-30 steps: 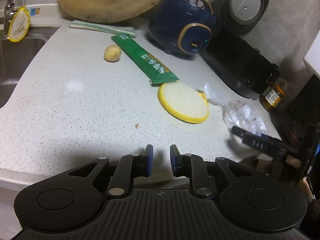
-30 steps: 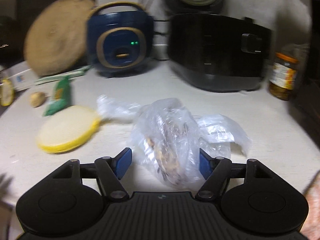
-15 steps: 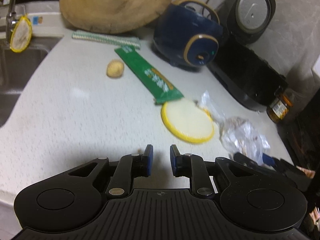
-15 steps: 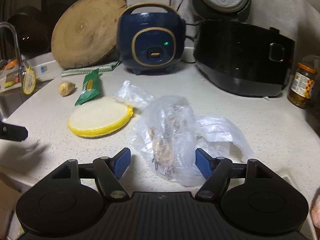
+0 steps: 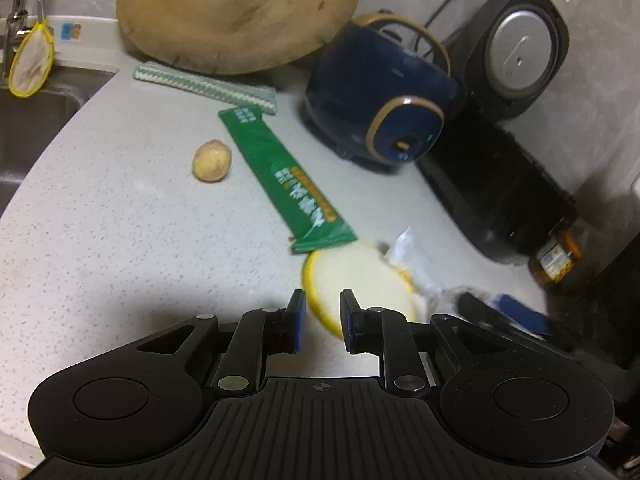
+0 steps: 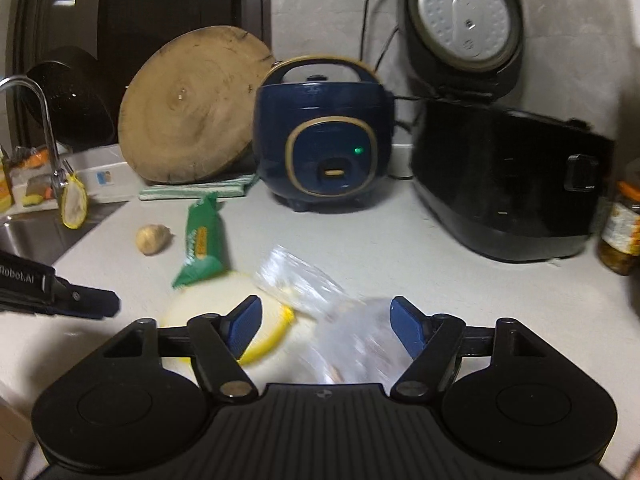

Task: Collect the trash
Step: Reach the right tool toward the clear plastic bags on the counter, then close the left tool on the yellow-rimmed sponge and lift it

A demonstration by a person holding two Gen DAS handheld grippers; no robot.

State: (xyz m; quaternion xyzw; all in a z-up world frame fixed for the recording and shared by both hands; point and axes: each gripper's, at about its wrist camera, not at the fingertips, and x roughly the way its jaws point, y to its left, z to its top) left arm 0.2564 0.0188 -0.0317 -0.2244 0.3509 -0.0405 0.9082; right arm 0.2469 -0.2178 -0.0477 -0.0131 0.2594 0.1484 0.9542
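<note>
The right gripper [image 6: 324,330] is closing around a crinkly clear plastic bag [image 6: 352,344] with brown scraps inside, on the speckled counter [image 5: 120,220]. The left gripper [image 5: 323,326] has a narrow gap and holds nothing. A flat green wrapper [image 5: 284,184] lies beside a round yellow-edged pad [image 5: 360,284].

Open countertop [image 5: 100,240] is lying free along the front edge and toward the sink [image 5: 28,128] at the left edge. Across the middle, a green packet [image 5: 288,184], a small potato [image 5: 212,160] and a yellow-rimmed round pad [image 5: 360,280] are breaking up the way. The back edge is blocked by a leaning wooden board [image 6: 192,108], a blue cooker [image 6: 324,136] and a black cooker [image 6: 508,184]; a jar [image 6: 620,232] is closing the right edge.
</note>
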